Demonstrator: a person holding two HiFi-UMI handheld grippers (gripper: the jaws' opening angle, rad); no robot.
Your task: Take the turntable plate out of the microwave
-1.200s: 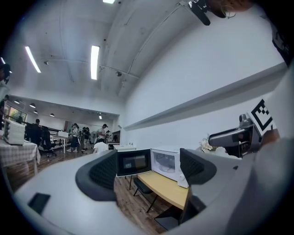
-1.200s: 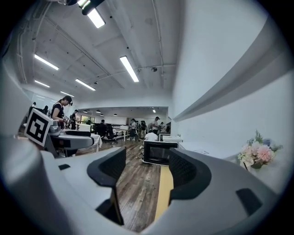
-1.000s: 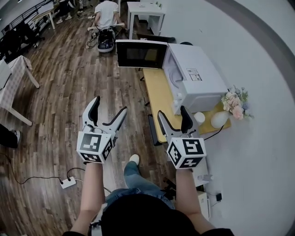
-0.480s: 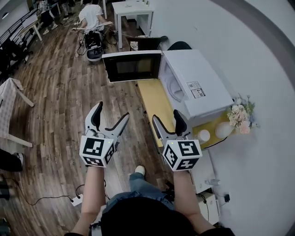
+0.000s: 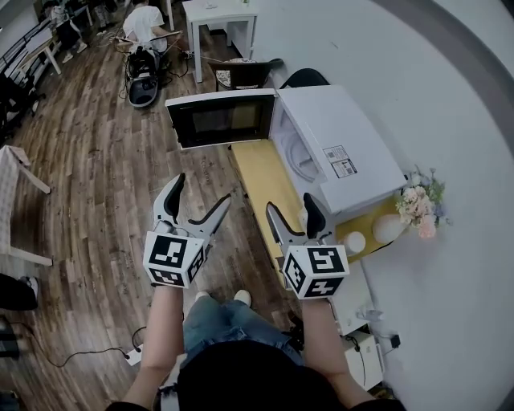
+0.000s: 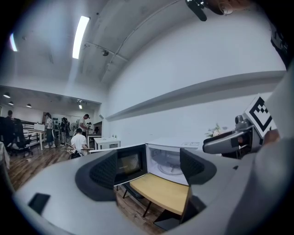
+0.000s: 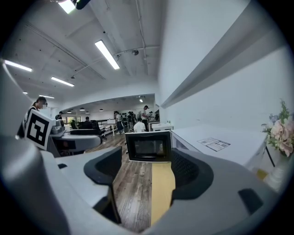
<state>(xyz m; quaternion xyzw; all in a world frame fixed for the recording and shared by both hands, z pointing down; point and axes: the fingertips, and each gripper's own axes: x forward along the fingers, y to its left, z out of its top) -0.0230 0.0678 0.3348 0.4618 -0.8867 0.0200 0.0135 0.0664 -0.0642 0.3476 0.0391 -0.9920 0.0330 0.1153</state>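
My left tool [image 5: 201, 190] hangs over the wooden floor [image 5: 96, 185] with its jaws spread wide and nothing between them. In the left gripper view, the gap between them frames the open microwave [image 5: 337, 152], which is well apart from the tool. My right tool [image 5: 291, 202] is just beside the left one, above the near end of the wooden surface [image 5: 259, 181]. Its jaws are also parted and empty. In the right gripper view I look between them along the surface and the floor to the microwave's door [image 5: 221, 119].

The door is swung fully open to the left and stands out over the floor. The white microwave sits on the surface against the wall and has a printed sticker [image 5: 344, 160] on its top. The turntable plate [image 6: 171, 169] is inside the cavity, lying flat on its bottom. It shows as a pale disc in the left gripper view.

A bunch of pink and white flowers [image 5: 422, 205] stands by the wall near the microwave, with a rounded white vase [image 5: 388, 227] just beside it. Far back, a person [image 5: 144, 20] in a white shirt sits near a white table [image 5: 221, 16].
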